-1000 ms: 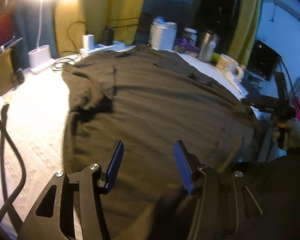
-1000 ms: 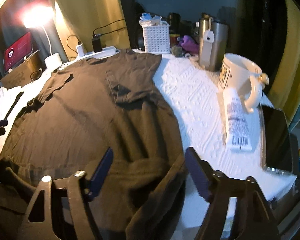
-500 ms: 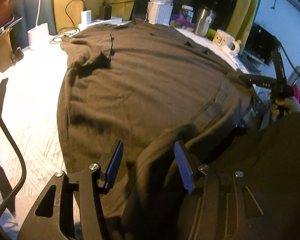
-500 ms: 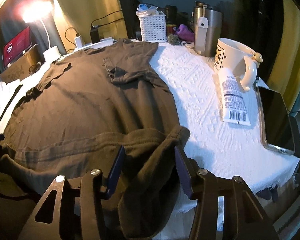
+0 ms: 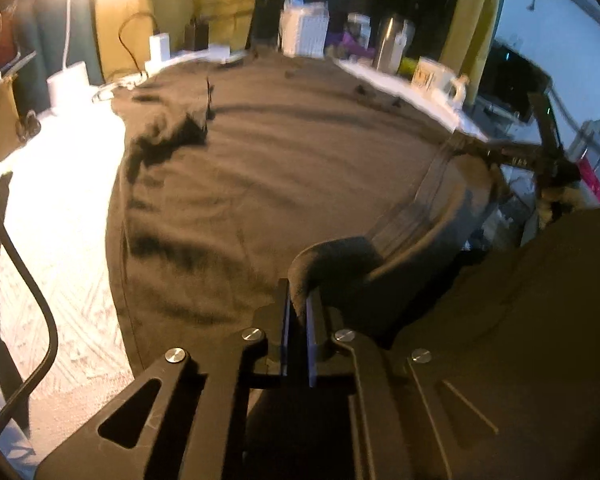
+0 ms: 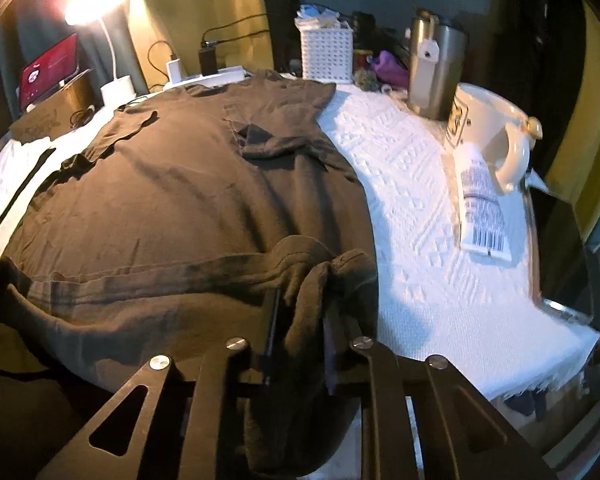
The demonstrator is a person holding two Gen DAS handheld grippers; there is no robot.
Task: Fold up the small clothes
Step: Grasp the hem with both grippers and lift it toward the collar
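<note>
Far out to the left of the dark T-shirt (image 6: pixel 172 200), a lit desk lamp (image 6: pixel 94 4) glares over a red screen (image 6: pixel 48 68), and just past the shirt's collar end a white power strip (image 6: pixel 216 74) carries its chargers. The shirt itself lies spread flat across the white textured cloth (image 6: pixel 412 208) covering the table, collar away from the cameras, hem toward them, both sleeves tucked in over the body. At the hem's left corner the left gripper (image 5: pixel 298 312) has its jaws pressed nearly together, a thin fold of hem pinched between the blue pads and bulging up just above them. At the hem's right corner the right gripper (image 6: pixel 298 320) is closing, a thick bunch of hem gathered between its fingers and squeezed (the fabric fills the whole gap). From the left wrist view the right gripper also shows at the far corner of the hem, blurred. To the right of the shirt, well clear of it, a white lattice basket (image 6: pixel 327 54) and a steel tumbler (image 6: pixel 436 68) stand at the back, then a cream mug (image 6: pixel 488 132) with a white tube (image 6: pixel 480 204) lying just in front of it, and a dark tablet (image 6: pixel 560 248) at the cloth's edge.
</note>
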